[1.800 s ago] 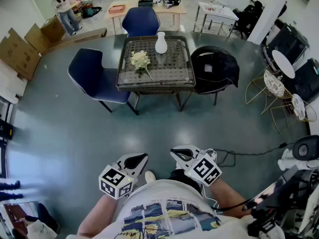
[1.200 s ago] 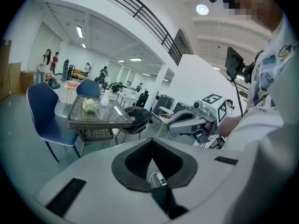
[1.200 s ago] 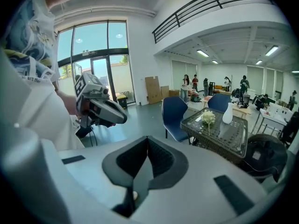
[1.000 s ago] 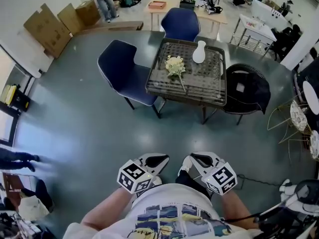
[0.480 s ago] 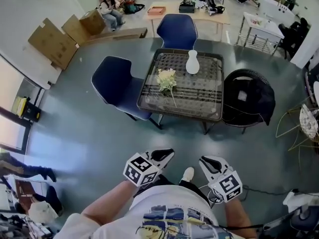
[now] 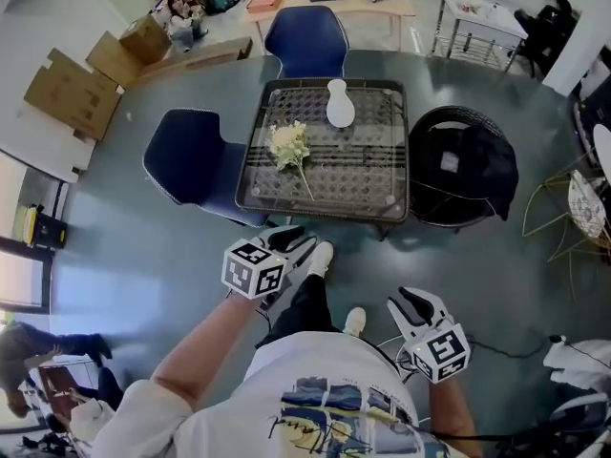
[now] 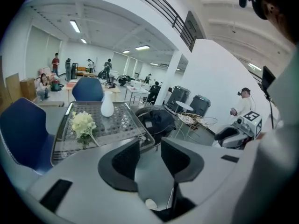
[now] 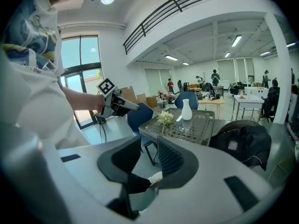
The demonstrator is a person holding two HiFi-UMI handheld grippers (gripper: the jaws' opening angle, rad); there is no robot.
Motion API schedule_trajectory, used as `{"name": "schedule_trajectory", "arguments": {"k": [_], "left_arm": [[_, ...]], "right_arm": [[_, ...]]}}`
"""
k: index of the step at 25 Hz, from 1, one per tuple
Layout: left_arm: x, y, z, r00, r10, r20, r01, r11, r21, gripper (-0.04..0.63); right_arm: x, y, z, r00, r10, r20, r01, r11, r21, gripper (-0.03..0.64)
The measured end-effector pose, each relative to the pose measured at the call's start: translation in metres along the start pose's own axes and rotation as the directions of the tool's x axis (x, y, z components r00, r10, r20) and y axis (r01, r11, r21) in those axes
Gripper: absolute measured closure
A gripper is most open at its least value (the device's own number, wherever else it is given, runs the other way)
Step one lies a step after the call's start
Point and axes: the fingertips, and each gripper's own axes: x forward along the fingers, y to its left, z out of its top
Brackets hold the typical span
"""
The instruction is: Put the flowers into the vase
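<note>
A glass-topped wicker table (image 6: 372,194) holds a bunch of white flowers (image 6: 289,146) lying on its left half and a white vase (image 6: 340,103) standing at its far middle. My left gripper (image 6: 298,239) reaches out just short of the table's near edge. Its jaws are opening, with nothing between them. The left gripper view shows the left gripper (image 7: 149,146), the flowers (image 7: 83,123) and the vase (image 7: 107,106) ahead. My right gripper (image 6: 412,301) hangs lower, near my body, narrowly open and empty. In the right gripper view the right gripper (image 8: 148,146) faces the flowers (image 8: 165,118) and vase (image 8: 186,111).
A blue chair (image 6: 191,165) stands left of the table and another (image 6: 305,38) behind it. A black chair with a dark jacket (image 6: 463,175) stands on the right. Cardboard boxes (image 6: 72,89) lean at the far left wall. White wire chairs (image 6: 584,203) stand far right.
The view has come closer to the table. My left gripper has moved forward almost to the table's near edge and its jaws have parted. The right gripper trails behind.
</note>
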Motion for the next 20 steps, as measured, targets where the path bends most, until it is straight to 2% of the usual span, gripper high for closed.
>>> {"name": "schedule_trajectory", "arguments": {"k": [4, 7, 10, 12, 16, 20], "left_arm": [[0.037, 0.084, 0.025, 0.999, 0.026, 0.024, -0.023, 0.994, -0.108, 0.428], [0.067, 0.168, 0.038, 0.998, 0.062, 0.016, -0.057, 0.973, -0.224, 0.395], [0.096, 0.251, 0.046, 0.995, 0.099, -0.014, -0.098, 0.929, -0.358, 0.357], [0.111, 0.3, 0.048, 0.992, 0.123, -0.042, -0.129, 0.898, -0.42, 0.345], [0.143, 0.381, 0.057, 0.983, 0.156, -0.099, -0.184, 0.861, -0.474, 0.322], [0.183, 0.435, 0.06, 0.974, 0.151, -0.167, -0.219, 0.814, -0.538, 0.293]], "right_arm": [[0.014, -0.037, 0.025, 0.996, -0.091, -0.007, 0.091, 0.996, -0.002, 0.526], [0.032, -0.064, 0.049, 0.985, -0.17, 0.001, 0.17, 0.985, 0.028, 0.526], [0.06, -0.086, 0.071, 0.978, -0.21, -0.012, 0.21, 0.975, 0.068, 0.526], [0.079, -0.096, 0.084, 0.973, -0.228, -0.028, 0.23, 0.97, 0.077, 0.526], [0.116, -0.111, 0.109, 0.96, -0.272, -0.059, 0.277, 0.956, 0.097, 0.527], [0.145, -0.122, 0.126, 0.949, -0.302, -0.092, 0.312, 0.944, 0.112, 0.526]]}}
